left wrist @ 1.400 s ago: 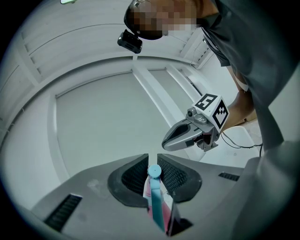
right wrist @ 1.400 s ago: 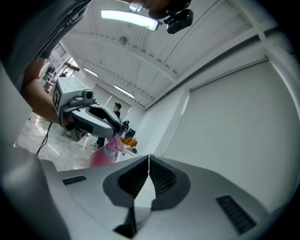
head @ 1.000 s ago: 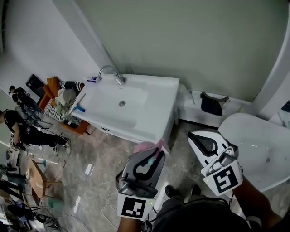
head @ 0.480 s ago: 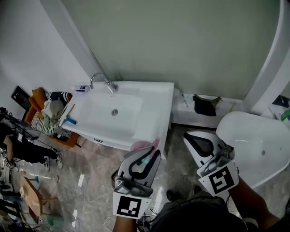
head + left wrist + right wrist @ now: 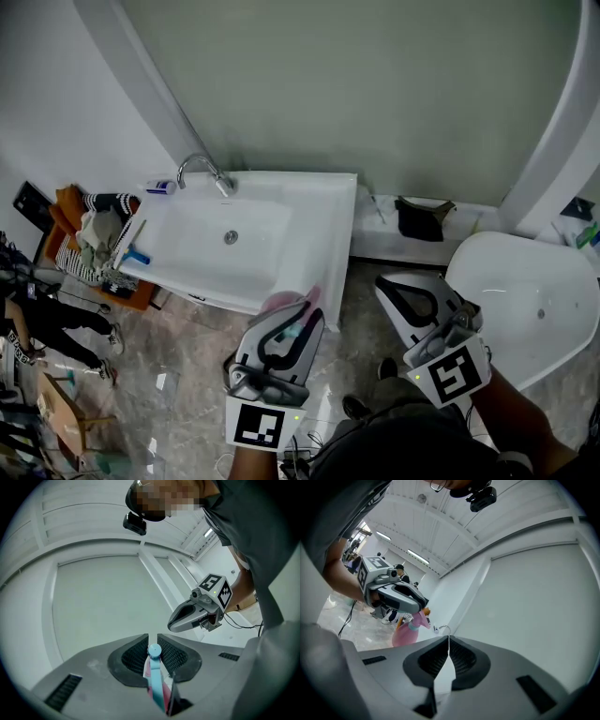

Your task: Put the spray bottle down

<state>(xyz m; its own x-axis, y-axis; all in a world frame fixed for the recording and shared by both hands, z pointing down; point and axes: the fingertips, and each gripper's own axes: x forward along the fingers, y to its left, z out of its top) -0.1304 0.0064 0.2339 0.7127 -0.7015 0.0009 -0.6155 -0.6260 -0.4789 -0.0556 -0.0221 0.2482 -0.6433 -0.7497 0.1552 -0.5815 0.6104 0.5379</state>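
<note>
- Shifted since a second ago: the left gripper point(image 5: 302, 317) now carries the pink spray bottle point(image 5: 281, 303) over the near corner of the washbasin point(image 5: 323, 211), which lies at 12 o'clock.
- Its fingers clamp the bottle's blue-and-pink head; the bottle hangs in the air, not yet set down.
- At 3 o'clock, the right gripper point(image 5: 392, 289) has its fingers pressed together, empty.
- The basin's flat rim looks the likely landing spot.

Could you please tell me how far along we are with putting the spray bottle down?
Done: the left tongs are shut on the pink spray bottle, so it is secured. In hand: it hangs in the air near the front corner of the washbasin, resting on nothing. Left: lowering it onto a surface and opening the tongs. The right tongs are shut and empty.
</note>
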